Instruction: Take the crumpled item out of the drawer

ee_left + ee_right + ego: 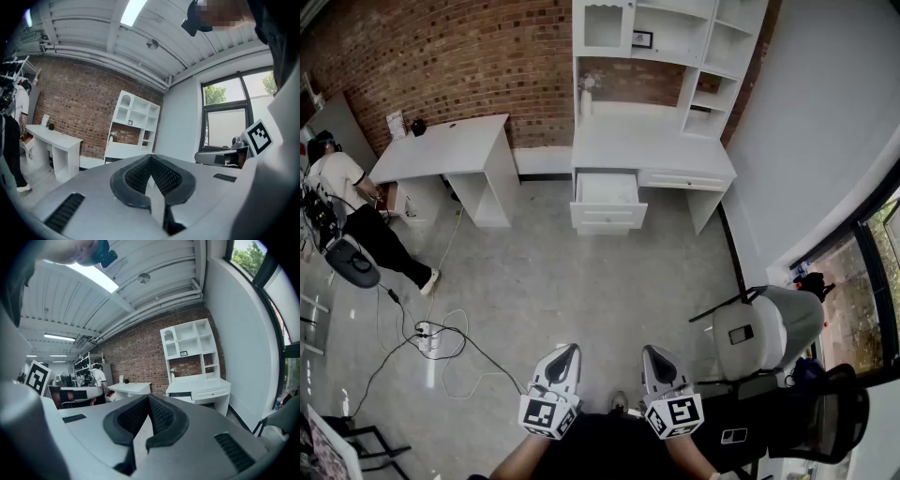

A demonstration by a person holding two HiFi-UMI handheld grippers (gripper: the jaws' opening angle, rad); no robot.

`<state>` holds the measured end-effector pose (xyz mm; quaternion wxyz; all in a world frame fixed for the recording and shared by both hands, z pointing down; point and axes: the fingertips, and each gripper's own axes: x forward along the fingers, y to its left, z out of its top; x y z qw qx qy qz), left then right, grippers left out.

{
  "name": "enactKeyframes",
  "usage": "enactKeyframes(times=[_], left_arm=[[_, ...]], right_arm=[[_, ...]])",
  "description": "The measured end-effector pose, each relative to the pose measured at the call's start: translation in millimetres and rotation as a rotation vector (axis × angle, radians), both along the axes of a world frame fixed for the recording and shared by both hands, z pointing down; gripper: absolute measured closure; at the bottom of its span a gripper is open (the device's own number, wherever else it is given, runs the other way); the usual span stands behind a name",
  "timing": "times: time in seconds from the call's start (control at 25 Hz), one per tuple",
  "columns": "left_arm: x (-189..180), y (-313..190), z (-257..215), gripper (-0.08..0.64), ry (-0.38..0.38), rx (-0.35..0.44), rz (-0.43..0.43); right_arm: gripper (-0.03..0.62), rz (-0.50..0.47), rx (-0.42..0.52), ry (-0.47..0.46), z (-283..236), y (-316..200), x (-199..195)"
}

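Across the room, a white desk with a hutch [652, 141] stands against the brick wall. Its left drawer [607, 190] is pulled out; the inside looks pale, and I cannot make out a crumpled item from here. Both grippers hover low in the head view, far from the desk. My left gripper [571, 351] is shut with nothing between its pads [140, 173]. My right gripper [650, 352] is likewise shut and empty, its pads [159, 413] pressed together. Each gripper view shows the desk in the distance [126, 140] [199, 389].
A second white desk [450, 150] stands at the left with a person [342, 187] beside it. Cables and a power strip [427, 337] lie on the grey floor. A grey chair [769, 328] and a black mesh chair [816, 412] stand at my right, by the window.
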<state>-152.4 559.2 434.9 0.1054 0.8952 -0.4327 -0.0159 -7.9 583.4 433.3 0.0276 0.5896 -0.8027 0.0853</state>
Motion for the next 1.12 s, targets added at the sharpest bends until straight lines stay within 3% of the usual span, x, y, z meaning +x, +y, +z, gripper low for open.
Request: enactKeyframes(times=[0.56,1.12], left_arm=[[32.4,-3.7,-4.0,0.543,-0.029,0.009,-0.004],[98.8,-36.5,-0.7,0.543,-0.045,-0.003,-0.059]], right_arm=[[0.578,0.011,0.021,-0.045,-2.0,-6.2,30.3],[0.578,-0.078,0.005,-0.041,12.8,-55.1,85.8]])
